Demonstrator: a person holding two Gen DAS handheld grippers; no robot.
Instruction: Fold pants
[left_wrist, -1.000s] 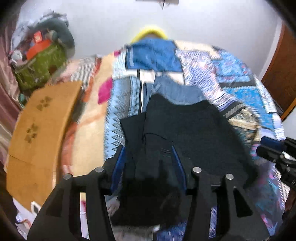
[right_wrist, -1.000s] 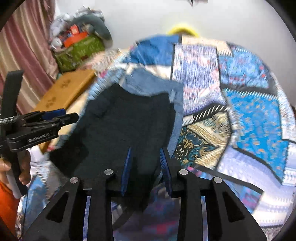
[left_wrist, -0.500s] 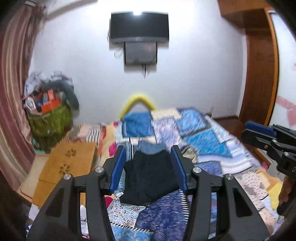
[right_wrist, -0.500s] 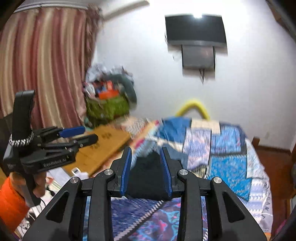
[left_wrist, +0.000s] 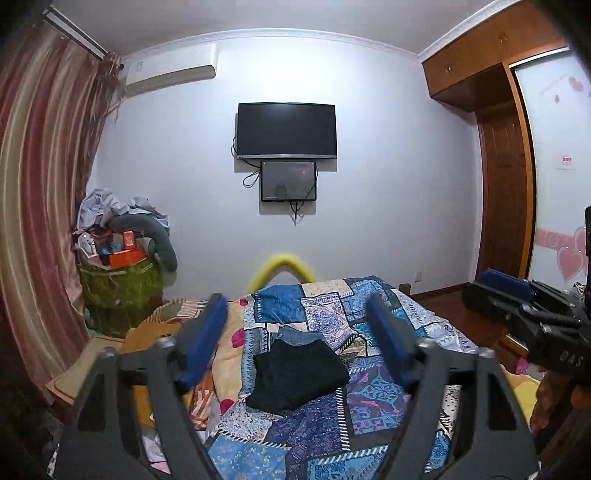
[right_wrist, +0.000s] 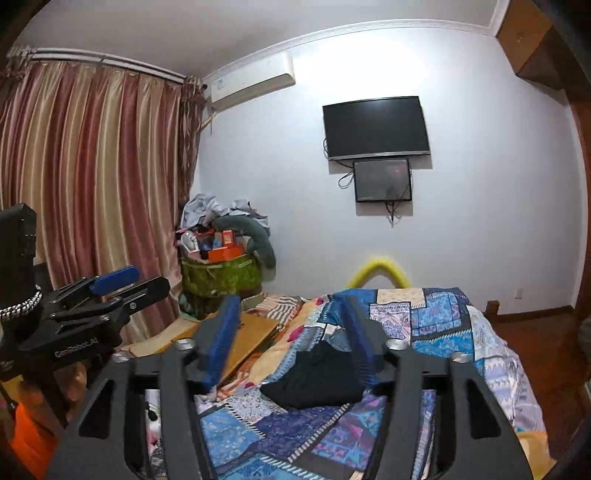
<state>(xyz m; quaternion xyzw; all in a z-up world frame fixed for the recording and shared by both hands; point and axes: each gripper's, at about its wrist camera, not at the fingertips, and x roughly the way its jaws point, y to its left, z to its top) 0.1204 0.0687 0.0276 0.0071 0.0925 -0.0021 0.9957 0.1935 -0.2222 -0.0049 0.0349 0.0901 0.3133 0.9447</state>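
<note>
**Pants folded and lying free on the bed**

Pants (left_wrist: 297, 373), black and squared into a compact bundle, are lying on the patchwork bedspread (left_wrist: 373, 398) toward its left edge, overlapping a folded pair of blue jeans (left_wrist: 295, 335) behind them. The left gripper (left_wrist: 299, 345) is opening wide with nothing between its blue pads, and the right gripper (right_wrist: 291, 341) is opening too, equally empty. Judging by that, folding looks finished and the release is wrapping up. Next, probably just a check for tidy edges. A wooden board (right_wrist: 251, 338) is resting off the bed's left edge and a green hamper (left_wrist: 118, 291) is standing in the corner; nothing is blocking the bundle.
</note>
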